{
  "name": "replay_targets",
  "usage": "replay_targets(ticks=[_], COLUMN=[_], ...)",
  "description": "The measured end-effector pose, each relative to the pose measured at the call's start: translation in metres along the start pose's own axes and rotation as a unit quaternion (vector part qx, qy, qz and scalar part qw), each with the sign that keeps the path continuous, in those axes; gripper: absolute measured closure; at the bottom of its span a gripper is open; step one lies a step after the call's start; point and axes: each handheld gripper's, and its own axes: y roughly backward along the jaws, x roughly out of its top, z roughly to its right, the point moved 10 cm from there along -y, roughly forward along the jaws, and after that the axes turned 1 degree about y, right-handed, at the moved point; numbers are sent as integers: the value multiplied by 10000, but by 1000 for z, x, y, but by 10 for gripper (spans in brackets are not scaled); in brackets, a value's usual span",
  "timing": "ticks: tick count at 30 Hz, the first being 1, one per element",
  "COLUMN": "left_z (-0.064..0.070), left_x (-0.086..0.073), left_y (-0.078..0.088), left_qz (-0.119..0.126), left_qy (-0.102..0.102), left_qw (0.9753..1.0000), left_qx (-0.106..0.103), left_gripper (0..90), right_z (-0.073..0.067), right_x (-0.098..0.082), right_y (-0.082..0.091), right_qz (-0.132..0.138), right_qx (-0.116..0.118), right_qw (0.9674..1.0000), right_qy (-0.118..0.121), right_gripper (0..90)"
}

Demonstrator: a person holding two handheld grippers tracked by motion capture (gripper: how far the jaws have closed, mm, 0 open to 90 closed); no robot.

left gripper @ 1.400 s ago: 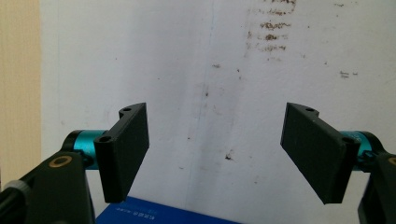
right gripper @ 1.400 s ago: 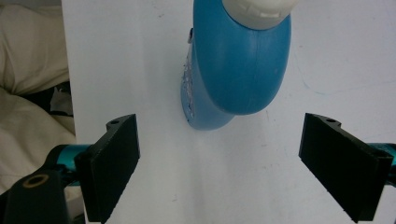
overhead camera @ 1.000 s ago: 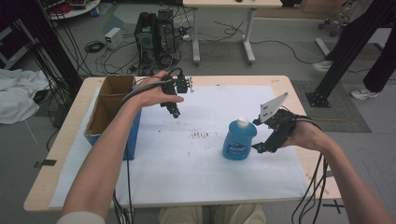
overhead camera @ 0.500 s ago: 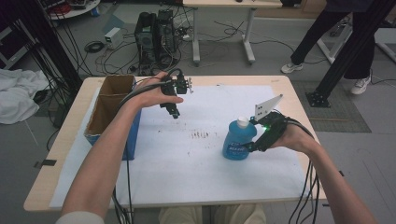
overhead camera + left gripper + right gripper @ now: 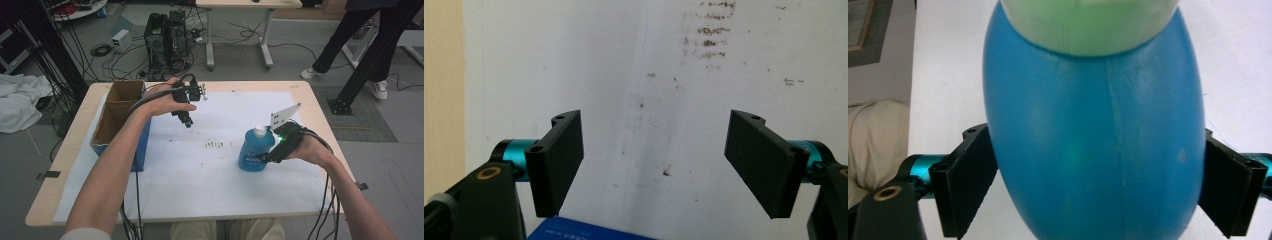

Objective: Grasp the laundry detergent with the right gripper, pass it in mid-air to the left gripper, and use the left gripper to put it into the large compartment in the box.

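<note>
Grasp step: right gripper (image 5: 267,156) clamped on blue bottle (image 5: 1093,145), 2 jaws touching its sides. Left gripper (image 5: 656,165) open, empty. Next: lift upright.

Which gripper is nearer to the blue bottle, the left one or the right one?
Right. The right gripper has its jaws on both sides of the blue bottle, at its surface. The left gripper hangs open over the white paper, far to the bottle's left.
</note>
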Motion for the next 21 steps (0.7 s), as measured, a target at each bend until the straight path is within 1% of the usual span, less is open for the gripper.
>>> replay_targets(ticks=[3, 4, 5, 6, 7, 8, 10, 11, 12, 14, 15, 16, 18, 21], left_z=[0, 1, 0, -1, 0, 0, 1, 1, 1, 0, 1, 1, 1, 1], left_x=[0, -1, 0, 0, -1, -1, 0, 0, 0, -1, 0, 0, 0, 0], left_y=[0, 1, 0, 0, 0, 0, 0, 0, 0, 0, 0, 0, 0, -1], left_qz=[10, 10, 6, 7, 17, 19, 6, 30, 27, 16, 34, 38, 34, 54], left_qy=[7, 20, 4, 13, 14, 14, 24, -10, 14, 11, -11, -9, -12, -12], left_qw=[10000, 10000, 10000, 10000, 10000, 10000, 10000, 10000, 10000, 10000, 10000, 10000, 10000, 10000], left_qx=[7, 5, 17, 11, 10, 9, 8, 9, 11, 13, 9, 8, 9, 5], left_gripper=[237, 237, 237, 237, 237, 237, 237, 237, 237, 237, 237, 237, 237, 237], right_z=[-2, -1, 0, 1, -2, 0, 1, 1, 0, 0, 0, 0, 0, 0], right_x=[2, 1, 0, 0, 2, 0, 1, 0, 2, 1, 0, 1, 0, 0], right_y=[2, 1, -1, 0, 3, -2, -3, -1, -4, -3, -2, -5, -6, -6], right_qz=[-40, -21, 69, 46, -45, 73, 121, 71, 190, 85, 74, 168, 124, 161], right_qx=[31, 10, -8, -25, 39, 8, -6, -15, 36, 1, 5, 45, 40, 65], right_qw=[10000, 10000, 10000, 10000, 10000, 10000, 9999, 10000, 9998, 10000, 10000, 9998, 9999, 9998], right_qy=[5, 11, -3, -17, 7, -4, -10, -8, -32, 9, 0, -35, -19, -24], right_gripper=[123, 124, 125, 125, 129, 156, 157, 157, 157, 169, 178, 193, 227, 232])
